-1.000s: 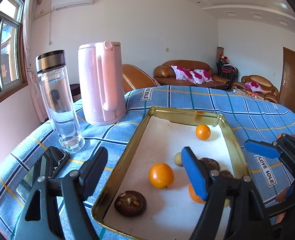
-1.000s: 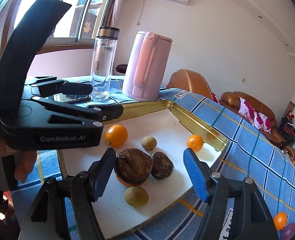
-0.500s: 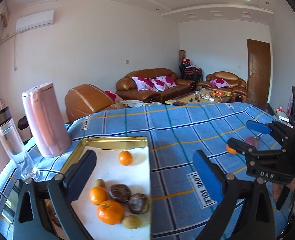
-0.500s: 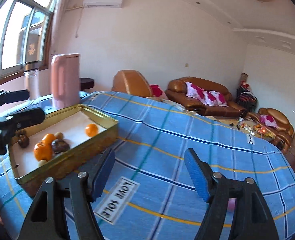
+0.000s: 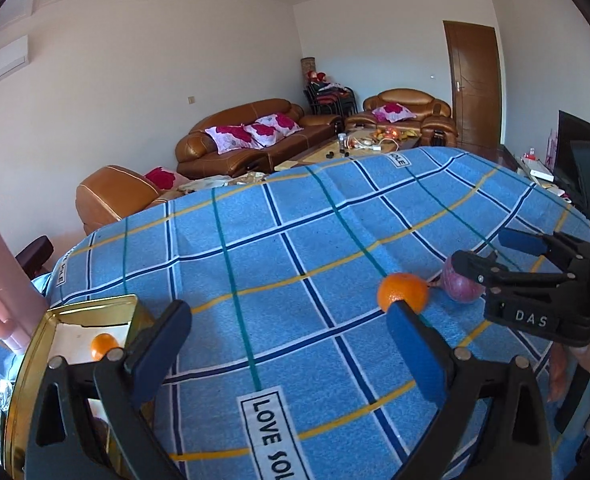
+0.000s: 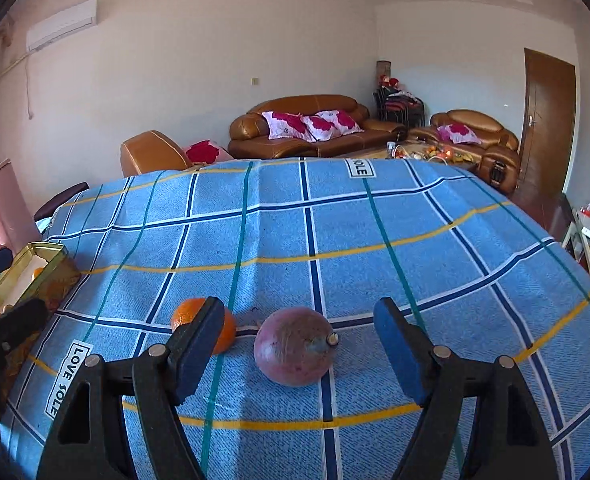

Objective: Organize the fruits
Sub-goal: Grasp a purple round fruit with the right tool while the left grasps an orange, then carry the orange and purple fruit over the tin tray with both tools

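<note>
The right hand-held gripper (image 6: 297, 344), jaws wide open and empty, has the purple fruit (image 6: 294, 347) dead ahead between its fingers, stem pointing right, with the orange (image 6: 221, 326) just left.

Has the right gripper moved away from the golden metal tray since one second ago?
Yes. The right gripper now brackets a purple round fruit on the blue checked cloth, and the golden metal tray sits far left instead of directly beneath it.
</note>
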### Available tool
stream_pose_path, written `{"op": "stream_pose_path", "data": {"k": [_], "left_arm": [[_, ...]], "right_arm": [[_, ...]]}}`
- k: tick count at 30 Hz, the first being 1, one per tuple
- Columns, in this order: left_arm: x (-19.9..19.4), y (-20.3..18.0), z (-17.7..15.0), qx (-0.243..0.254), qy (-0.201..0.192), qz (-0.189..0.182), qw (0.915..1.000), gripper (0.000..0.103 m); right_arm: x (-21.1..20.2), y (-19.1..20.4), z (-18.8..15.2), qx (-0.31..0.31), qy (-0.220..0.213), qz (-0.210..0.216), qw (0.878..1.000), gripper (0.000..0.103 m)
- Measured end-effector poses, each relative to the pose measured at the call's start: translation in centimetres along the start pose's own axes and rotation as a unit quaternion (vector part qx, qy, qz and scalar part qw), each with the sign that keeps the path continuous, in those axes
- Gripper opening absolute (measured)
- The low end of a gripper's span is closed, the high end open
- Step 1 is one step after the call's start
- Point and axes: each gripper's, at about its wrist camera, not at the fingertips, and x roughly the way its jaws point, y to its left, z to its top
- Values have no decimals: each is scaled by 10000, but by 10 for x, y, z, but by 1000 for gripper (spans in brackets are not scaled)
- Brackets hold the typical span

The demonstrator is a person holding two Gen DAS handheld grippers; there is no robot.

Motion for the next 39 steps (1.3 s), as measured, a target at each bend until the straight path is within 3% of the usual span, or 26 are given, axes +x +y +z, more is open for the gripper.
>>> {"op": "stream_pose_path", "data": {"k": [11,13,14,27,31,35,39], "left_arm": [[41,-18,6,17,320,-408,9987,100],[47,-20,5,19,393,-454,9982,100],[50,-21,5,33,425,-474,9980,100],[72,-51,8,246,641,-957,9930,99],[83,-62,12,332,767,-1183,9895,91],[96,-68,10,391,1133,-1576,9802,51],[89,-59,5,249,1133,-1706,9785,50]], "right_arm": [[35,-13,-4,342,912,332,9947,77],[39,-12,-5,341,1022,393,9934,55],[40,-11,-5,308,1053,396,9932,55],[12,-28,-3,677,383,-135,9969,55],[14,-31,-1,753,418,-131,9962,55],[14,-28,-1,673,391,-131,9969,55],[13,-27,-1,643,377,-118,9971,55]]}}
